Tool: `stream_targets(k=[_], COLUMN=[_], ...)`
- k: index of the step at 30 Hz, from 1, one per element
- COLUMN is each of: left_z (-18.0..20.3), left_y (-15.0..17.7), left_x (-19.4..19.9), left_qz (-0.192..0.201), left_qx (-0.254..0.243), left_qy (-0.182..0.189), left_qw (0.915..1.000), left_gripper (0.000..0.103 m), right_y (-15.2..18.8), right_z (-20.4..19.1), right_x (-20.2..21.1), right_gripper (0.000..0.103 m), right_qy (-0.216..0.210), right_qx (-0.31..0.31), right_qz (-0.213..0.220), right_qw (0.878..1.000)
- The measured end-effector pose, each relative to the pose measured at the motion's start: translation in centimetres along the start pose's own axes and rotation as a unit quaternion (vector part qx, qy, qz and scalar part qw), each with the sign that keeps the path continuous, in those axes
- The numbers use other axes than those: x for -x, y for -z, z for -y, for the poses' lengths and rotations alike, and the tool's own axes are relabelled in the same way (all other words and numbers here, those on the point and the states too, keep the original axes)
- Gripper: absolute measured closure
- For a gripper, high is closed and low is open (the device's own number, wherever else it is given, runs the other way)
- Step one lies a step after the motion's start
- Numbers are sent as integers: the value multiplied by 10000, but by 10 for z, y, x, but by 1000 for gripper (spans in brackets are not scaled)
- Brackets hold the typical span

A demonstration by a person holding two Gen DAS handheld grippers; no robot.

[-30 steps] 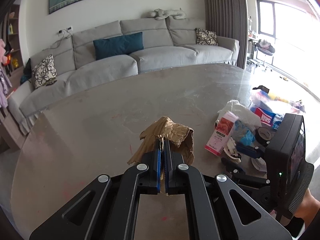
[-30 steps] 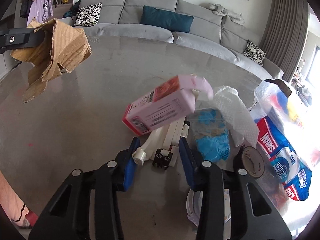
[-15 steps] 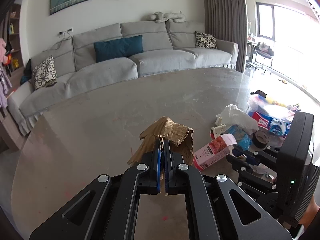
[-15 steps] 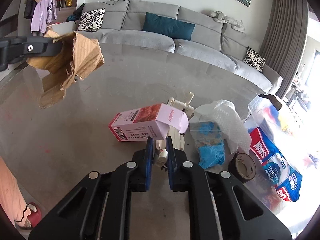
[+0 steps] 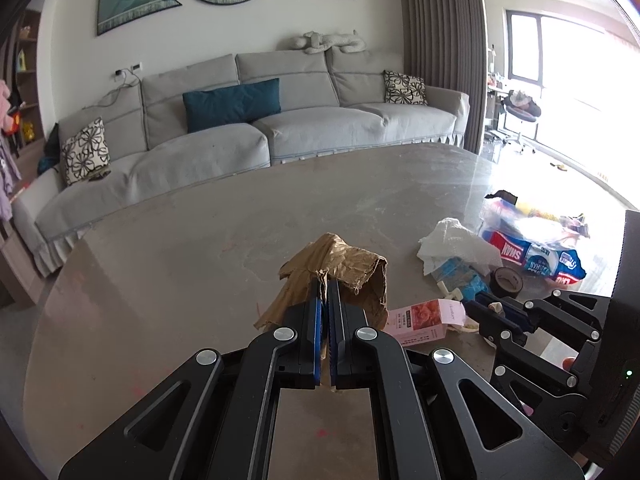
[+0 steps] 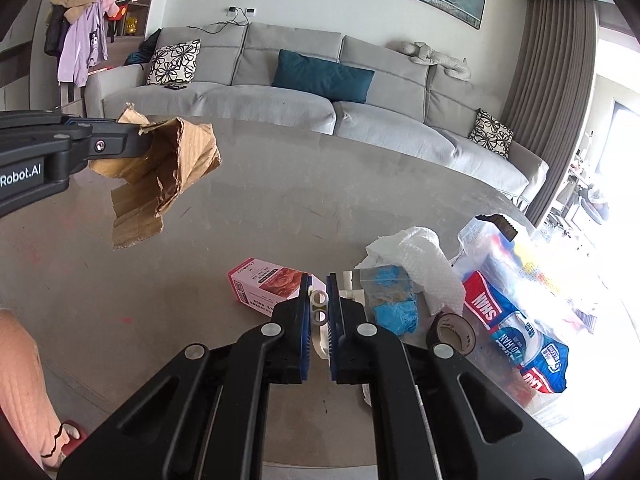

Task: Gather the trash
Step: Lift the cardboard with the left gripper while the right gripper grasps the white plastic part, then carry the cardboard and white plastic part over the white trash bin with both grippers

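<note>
Since a second ago our right gripper [image 6: 319, 308] has clamped its blue pads on the small white plastic piece [image 6: 319, 304] and risen above the grey stone table [image 6: 320, 200], leaving the pink rose-printed carton [image 6: 266, 286] lying flat beneath. Our left gripper [image 5: 324, 304] stays pinched tight on the torn brown cardboard scrap [image 5: 352, 268], held aloft.

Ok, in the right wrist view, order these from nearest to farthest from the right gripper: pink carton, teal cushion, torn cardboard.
1. Pink carton, just left of the right gripper, on the table.
2. Torn cardboard, upper left, held in the left gripper.
3. Teal cushion, far back on the sofa.
</note>
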State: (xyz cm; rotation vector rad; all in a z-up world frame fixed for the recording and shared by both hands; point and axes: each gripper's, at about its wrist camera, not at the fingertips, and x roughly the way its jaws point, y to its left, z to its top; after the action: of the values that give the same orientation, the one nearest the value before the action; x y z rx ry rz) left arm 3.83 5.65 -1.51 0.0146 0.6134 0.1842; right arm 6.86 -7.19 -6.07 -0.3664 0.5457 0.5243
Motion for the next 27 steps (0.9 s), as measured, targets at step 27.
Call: stream_targets(k=[27], left_z=[-6], left_y=[-9], left_x=[18], left_qz=[222], left_qx=[38], left_qy=[2], left_qw=[9997], left_gripper=[99], right_y=[-56], right_z=[11], right_x=[42], right_gripper=[95], right_qy=[149], right_qx=[90], right_qz=[546], right_qw=[9984])
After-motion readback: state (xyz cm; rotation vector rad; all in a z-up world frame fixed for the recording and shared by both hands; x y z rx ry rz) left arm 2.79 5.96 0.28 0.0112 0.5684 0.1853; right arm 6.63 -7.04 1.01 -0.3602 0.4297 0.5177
